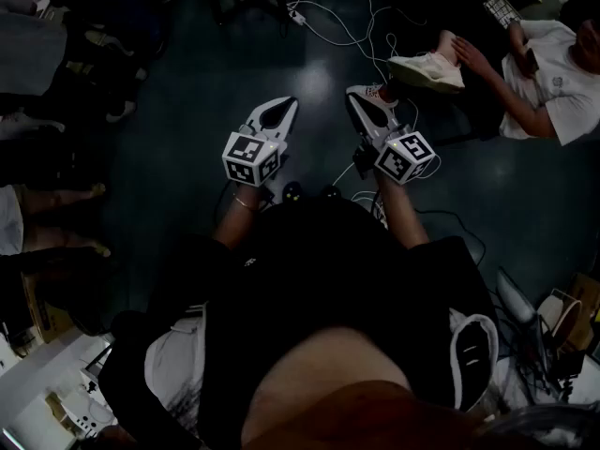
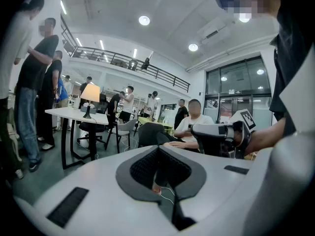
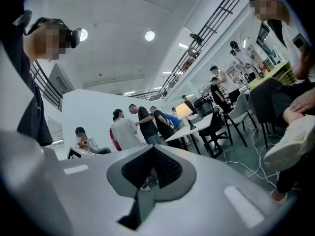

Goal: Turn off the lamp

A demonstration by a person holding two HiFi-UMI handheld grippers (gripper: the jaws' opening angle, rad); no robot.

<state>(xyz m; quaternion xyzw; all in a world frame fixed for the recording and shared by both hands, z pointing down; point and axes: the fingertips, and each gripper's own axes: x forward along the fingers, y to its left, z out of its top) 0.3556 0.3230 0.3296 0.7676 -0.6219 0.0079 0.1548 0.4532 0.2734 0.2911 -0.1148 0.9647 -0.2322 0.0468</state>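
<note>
**Left gripper** (image 1: pixel 287 106): I hold it out in front of me over the dark floor (image 1: pixel 178 172), tipped a little downward. Its jaws are closed tip to tip with nothing between them.

**Right gripper** (image 1: pixel 356 97): I hold it just beside the left one, pointing level. Its jaws are also pressed together and it carries nothing.

**Lamp** (image 2: pixel 90 93): it has a pale shade on a dark stem and base, and the shade is glowing. It stands upright on the white table (image 2: pixel 74 113) across the room, well apart from both my grippers. Each gripper view shows it beyond the jaw tips.

**Table**: it has a white top on dark legs, with chairs (image 2: pixel 123 128) beside it. People stand around it.

**Seated person** (image 1: pixel 553 82): in a white shirt, to my right, with a pale shoe (image 1: pixel 427 69) stretched toward my right gripper.

**Cables** (image 1: pixel 342 26): white, lying loose across the floor ahead of my grippers.
</note>
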